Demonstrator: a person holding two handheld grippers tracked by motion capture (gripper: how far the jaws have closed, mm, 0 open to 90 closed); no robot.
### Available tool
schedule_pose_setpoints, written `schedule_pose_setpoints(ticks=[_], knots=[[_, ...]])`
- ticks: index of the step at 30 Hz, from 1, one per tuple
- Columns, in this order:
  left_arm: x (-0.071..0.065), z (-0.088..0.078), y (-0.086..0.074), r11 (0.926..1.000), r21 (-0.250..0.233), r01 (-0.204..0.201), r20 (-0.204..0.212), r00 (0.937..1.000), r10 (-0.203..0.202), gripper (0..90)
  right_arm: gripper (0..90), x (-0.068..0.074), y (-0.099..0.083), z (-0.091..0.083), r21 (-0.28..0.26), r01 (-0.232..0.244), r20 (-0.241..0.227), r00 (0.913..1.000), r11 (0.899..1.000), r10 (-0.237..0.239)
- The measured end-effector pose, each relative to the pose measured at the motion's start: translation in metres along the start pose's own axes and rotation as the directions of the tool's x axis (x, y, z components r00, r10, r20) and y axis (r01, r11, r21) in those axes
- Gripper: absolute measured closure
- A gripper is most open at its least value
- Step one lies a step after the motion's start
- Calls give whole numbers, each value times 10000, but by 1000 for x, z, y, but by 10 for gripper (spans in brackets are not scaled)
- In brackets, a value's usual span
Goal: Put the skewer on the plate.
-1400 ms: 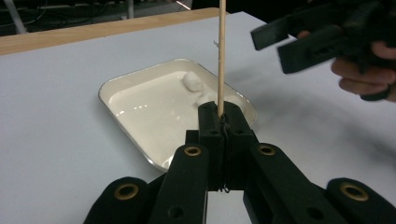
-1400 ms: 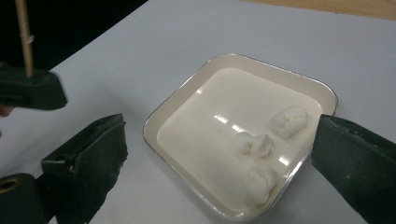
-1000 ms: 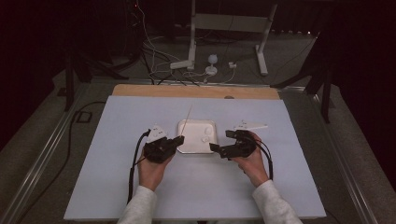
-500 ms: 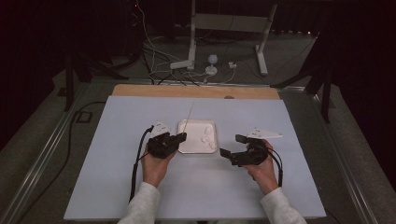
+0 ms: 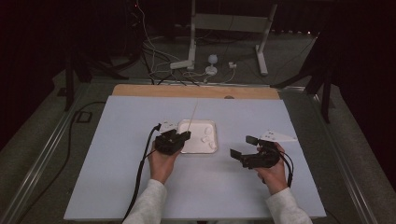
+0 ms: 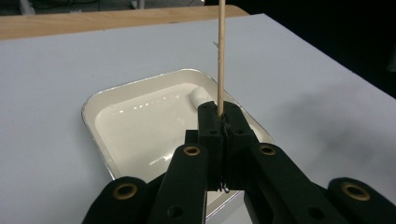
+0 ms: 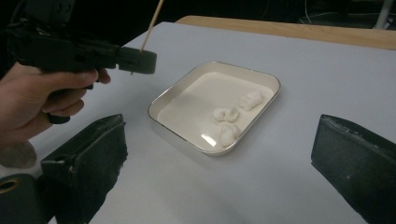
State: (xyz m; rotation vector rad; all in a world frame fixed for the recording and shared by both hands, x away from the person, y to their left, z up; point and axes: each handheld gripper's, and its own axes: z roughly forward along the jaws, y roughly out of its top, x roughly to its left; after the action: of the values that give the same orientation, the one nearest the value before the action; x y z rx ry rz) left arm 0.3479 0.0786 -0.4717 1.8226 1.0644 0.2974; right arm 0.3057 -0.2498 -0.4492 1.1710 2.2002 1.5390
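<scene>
A shallow white square tray (image 5: 201, 122) lies mid-table with three small white lumps (image 5: 206, 138) in its right half. At the tray's left edge, my left gripper (image 5: 186, 135) is shut on a thin wooden skewer (image 5: 193, 114) that points away from me. In the left gripper view the jaws (image 6: 219, 112) pinch the skewer (image 6: 221, 51) above the tray (image 6: 88, 105), and one lump (image 6: 200, 95) lies just beyond. My right gripper (image 5: 243, 146) stands open and empty to the right of the tray. Its view (image 7: 222, 135) faces the tray (image 7: 161, 100), the lumps (image 7: 225, 114) and the left gripper (image 7: 137, 60).
A light blue sheet (image 5: 116, 186) covers the table, and a wooden strip (image 5: 196, 91) runs along the far edge. The left gripper's black cable (image 5: 140, 172) trails back toward me. Stand legs and cables (image 5: 196, 60) lie on the floor beyond the table.
My right gripper has drawn back from the tray, to the right and toward me. The left gripper with the skewer has edged slightly toward the tray.
</scene>
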Motion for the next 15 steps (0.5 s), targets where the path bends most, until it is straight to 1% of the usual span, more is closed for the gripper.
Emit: schedule_pose_setpoints(ticks=[6,12,14,15], knots=[[0,11,-4,9994,258,211,-229,9995,-205,893,35,-1,1,-3,-95,-22,32,10000,10000,22],[-2,22,-9,9972,659,342,-307,9990,-323,892,36,0,2,-3,-110,37,15,10000,9999,-37],[-1,25,-11,9960,738,503,-294,9984,-483,892,36,1,2,-3,-131,42,-8,10000,9999,-42],[0,26,-12,9949,768,658,-320,9975,-635,892,36,1,2,-4,-142,45,-15,10000,9999,-45]])
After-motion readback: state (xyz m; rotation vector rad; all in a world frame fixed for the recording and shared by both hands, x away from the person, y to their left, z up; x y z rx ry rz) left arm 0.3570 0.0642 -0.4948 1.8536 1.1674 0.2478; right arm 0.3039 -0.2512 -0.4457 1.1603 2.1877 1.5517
